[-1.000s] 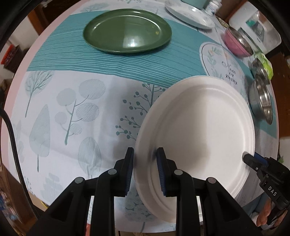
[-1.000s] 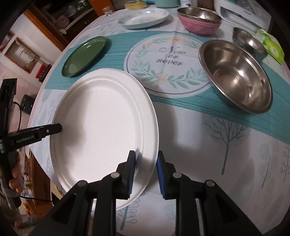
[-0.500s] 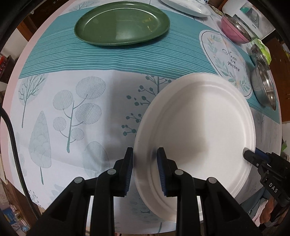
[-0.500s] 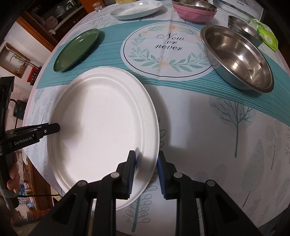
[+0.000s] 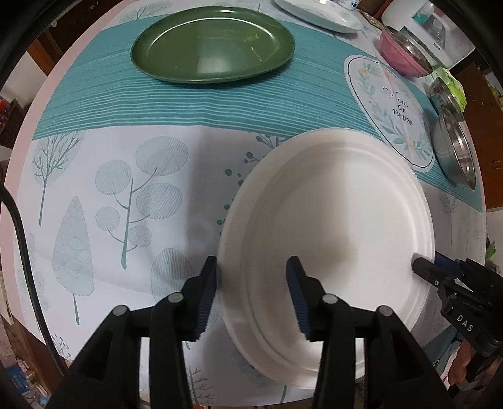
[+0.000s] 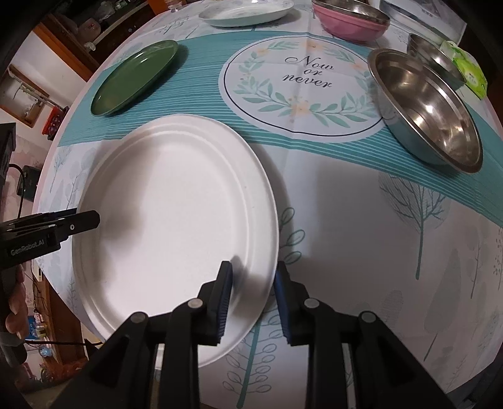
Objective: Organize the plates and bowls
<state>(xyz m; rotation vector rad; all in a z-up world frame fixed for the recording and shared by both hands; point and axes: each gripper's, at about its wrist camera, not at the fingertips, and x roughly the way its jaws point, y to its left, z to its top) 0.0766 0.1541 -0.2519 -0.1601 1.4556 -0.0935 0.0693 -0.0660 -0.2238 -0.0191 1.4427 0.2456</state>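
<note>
White plate (image 5: pixel 333 220) flat on tablecloth (image 5: pixel 125 176) near front edge of table, between the two tools. Left gripper (image 5: pixel 251 294) at plate's left rim, jaws just opened wide, rim between them, pads clear of it, released. Right gripper (image 6: pixel 253 300) at opposite rim, jaws straddling the edge, just opening a little; visible gaps either side of rim, not clamped. Seen from left wrist view, right gripper tip sits on plate's far right rim; from right wrist view, left gripper tip sits at plate's left rim. Hand partly visible at frame edge behind each.

Green plate (image 5: pixel 213 50) farther back on teal stripe, well apart from white plate. Patterned plate (image 6: pixel 246 12) at far edge. Pink bowl (image 6: pixel 352 17) beside it. Large steel bowl (image 6: pixel 430 110) right of the round "Now or never" print, small steel bowl (image 6: pixel 437 58) just behind it, green packet (image 6: pixel 471 74) beside that.
</note>
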